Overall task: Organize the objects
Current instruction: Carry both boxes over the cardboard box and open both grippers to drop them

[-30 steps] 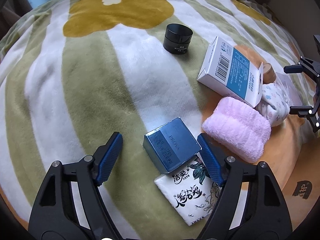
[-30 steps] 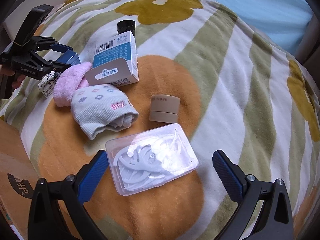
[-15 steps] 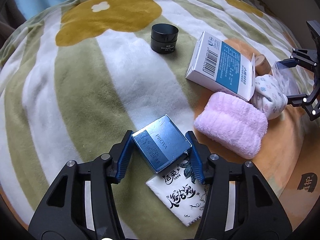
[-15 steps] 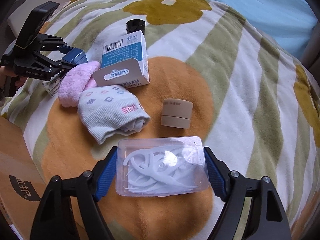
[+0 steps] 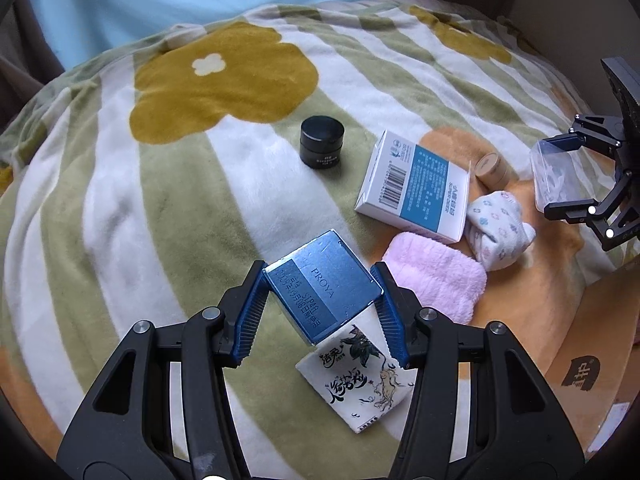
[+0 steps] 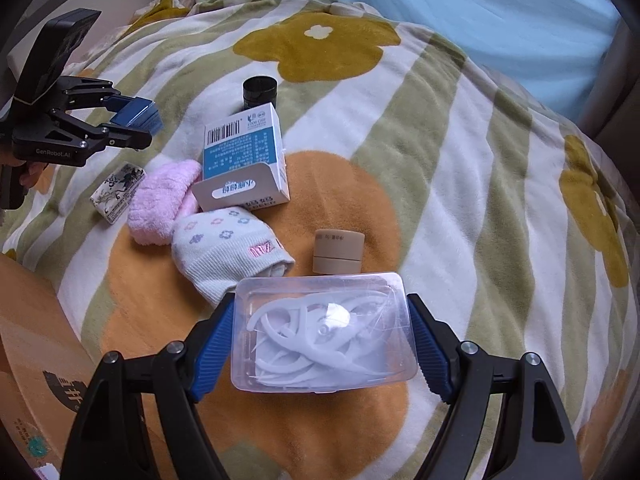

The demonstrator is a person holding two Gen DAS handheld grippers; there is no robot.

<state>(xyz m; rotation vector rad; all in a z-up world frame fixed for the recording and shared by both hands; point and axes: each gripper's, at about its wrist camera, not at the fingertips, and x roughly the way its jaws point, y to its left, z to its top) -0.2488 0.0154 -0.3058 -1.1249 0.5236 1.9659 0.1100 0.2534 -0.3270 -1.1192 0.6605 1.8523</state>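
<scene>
- Between the blue pads of the left gripper (image 5: 320,312), a blue carton marked PROYA (image 5: 322,290) is clamped by two opposite sides, tilted with one corner toward the camera and clear of the blanket (image 5: 120,208); the jaws have just been closing and now sit narrow against it.
- Just below that carton, a white tissue packet with ink-style artwork (image 5: 360,384) lies flat on the blanket.
- Beside the right pad lies a folded pink towel (image 5: 436,280), touching a white-and-blue barcode box (image 5: 416,188) and a small white knit hat with flower print (image 5: 498,228).
- Farther up the blanket, apart from the rest, a black jar (image 5: 322,142) stands upright.
- Across the pile, the right gripper (image 6: 320,344) has closed in from wider and holds a clear plastic box of white hooked pieces (image 6: 324,332) by its two short ends, jaws moderately wide and pads pressed on the walls; from the left camera the box hangs above the bedding.
- Just behind that box a tan round jar (image 6: 339,251) stands on the orange flower patch, near the knit hat.
- Along the near edge of the bed a cardboard box (image 6: 36,352) shows, with dark print on its flap.
- A hand (image 6: 28,168) grips the left tool's handle.
</scene>
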